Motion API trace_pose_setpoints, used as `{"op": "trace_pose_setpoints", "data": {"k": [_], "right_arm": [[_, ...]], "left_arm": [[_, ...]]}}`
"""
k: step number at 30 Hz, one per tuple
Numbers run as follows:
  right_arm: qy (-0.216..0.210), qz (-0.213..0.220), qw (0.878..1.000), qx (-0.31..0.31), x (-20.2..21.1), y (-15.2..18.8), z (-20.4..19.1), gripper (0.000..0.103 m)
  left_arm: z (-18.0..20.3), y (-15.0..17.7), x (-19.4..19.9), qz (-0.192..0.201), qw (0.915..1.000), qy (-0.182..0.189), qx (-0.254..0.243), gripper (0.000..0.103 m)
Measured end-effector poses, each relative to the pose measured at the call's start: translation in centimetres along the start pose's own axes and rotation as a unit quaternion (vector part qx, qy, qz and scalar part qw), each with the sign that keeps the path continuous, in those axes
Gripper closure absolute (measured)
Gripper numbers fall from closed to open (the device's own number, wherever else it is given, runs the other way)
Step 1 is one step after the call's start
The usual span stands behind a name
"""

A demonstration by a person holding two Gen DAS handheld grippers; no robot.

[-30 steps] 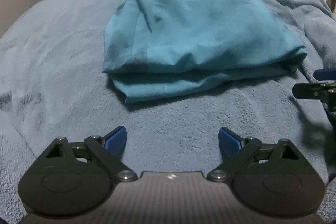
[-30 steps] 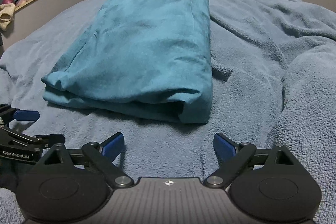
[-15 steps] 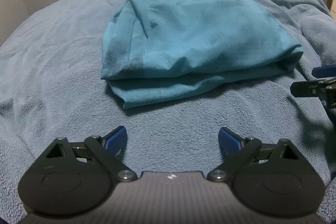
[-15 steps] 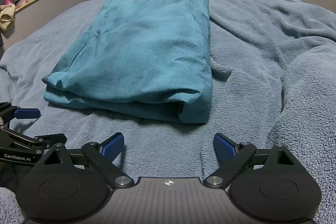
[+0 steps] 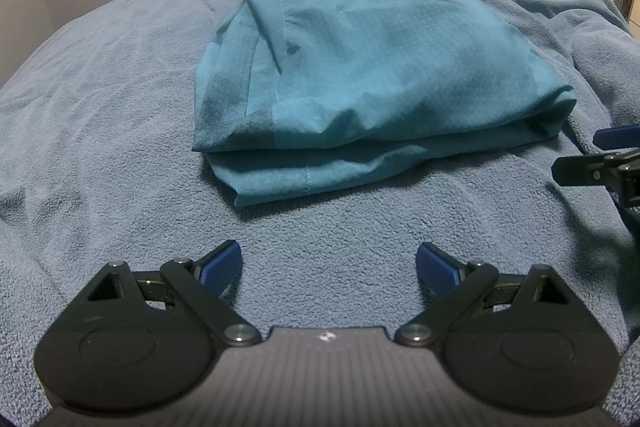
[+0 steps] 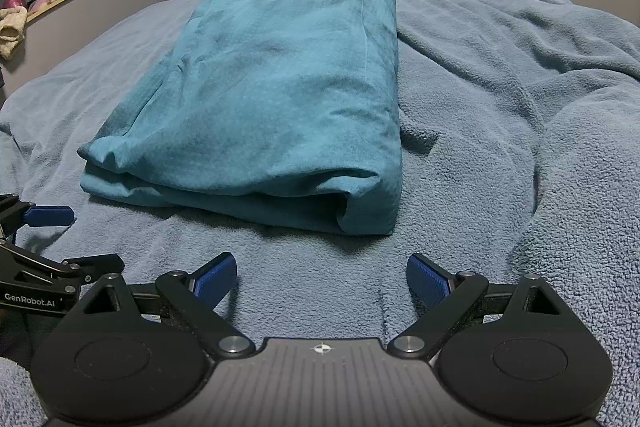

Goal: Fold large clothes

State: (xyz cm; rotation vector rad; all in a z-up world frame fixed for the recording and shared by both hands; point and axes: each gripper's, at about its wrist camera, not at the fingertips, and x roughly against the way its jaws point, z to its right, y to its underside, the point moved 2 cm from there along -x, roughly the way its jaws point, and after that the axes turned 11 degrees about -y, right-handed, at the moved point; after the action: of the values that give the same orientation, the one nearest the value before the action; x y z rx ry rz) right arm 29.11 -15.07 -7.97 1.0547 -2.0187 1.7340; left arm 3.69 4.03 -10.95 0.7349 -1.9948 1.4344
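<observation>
**2 empty grippers in front of a stacked teal garment: how to take the next fold**

2 grippers, both spread wide, nothing between the pads. Left gripper [image 5: 329,263] hovers low over the blue fleece blanket [image 5: 100,115], near the garment's front-left corner but clear of it. Right gripper [image 6: 320,275] sits the same way off the front-right corner, also not touching cloth.

Teal garment [image 5: 360,67] lies mid-bed, already doubled into a rough rectangle, long axis running away from the cameras. Front edge shows at least 2 layers with a gap between them; right end [image 6: 360,203] is a rounded, puffy fold, left end [image 5: 240,163] has loose staggered hems.

Judgement: looks like 1 more fold, or a tidy, is left. To do it well:
- Grab the 2 near corners together, 1 per gripper, so the edge lifts level.
- Pinch every layer at each corner; the left side's layers are offset, so go in deep enough to catch the bottom hem too.
- Keep the pads off the blanket; the fleece is soft and could get pinched with the cloth.
- Carry the edge up and over to the far end, line up the edges, then let go.

Far end of the garment is foreshortened; can't tell how neat it is there.
</observation>
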Motion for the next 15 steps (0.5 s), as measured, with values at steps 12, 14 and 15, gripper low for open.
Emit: {"op": "trace_pose_setpoints", "data": {"k": [12,14,15], "right_arm": [[0.001,-0.001,1.000,-0.001,0.05,0.12,0.03,0.009],[0.000,-0.001,1.000,-0.001,0.04,0.10,0.03,0.009],[0.001,-0.001,1.000,-0.001,0.06,0.11,0.04,0.009]], "left_arm": [[0.02,0.01,0.00,0.000,1.0000,0.000,0.000,0.008],[0.02,0.01,0.00,0.000,1.0000,0.000,0.000,0.008],[0.02,0.01,0.00,0.000,1.0000,0.000,0.000,0.008]]}}
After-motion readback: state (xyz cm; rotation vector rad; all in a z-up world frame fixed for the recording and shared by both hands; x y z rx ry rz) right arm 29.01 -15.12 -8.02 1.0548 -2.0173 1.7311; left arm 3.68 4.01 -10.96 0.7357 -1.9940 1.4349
